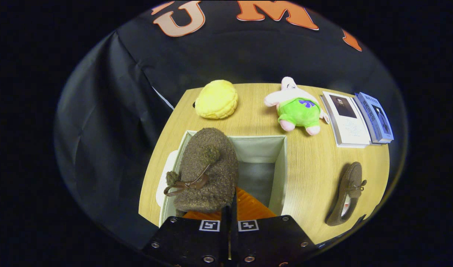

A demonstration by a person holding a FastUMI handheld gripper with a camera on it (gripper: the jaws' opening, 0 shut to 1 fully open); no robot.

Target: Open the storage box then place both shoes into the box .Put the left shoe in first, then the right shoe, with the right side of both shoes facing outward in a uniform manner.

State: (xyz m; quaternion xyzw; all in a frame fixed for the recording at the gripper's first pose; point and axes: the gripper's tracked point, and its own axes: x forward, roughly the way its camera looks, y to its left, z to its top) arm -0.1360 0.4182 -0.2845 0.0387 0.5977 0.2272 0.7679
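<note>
A brown fuzzy shoe [208,170] with a pom-pom and brown lace hangs toe-forward over the left part of the open white storage box [282,174]. My gripper [229,207] is shut on the shoe's heel end, the two fingers pressed close together just above the box opening. The box's pale inside shows to the right of the shoe. The second brown shoe [347,194] lies on its side on the wooden table [315,163], right of the box, its opening turned toward me.
Beyond the box lie a yellow round plush [216,99] and a green-and-pink star plush [297,107]. Two books [356,118] lie at the far right. The box's white lid [167,174] rests against its left side near the table's left edge.
</note>
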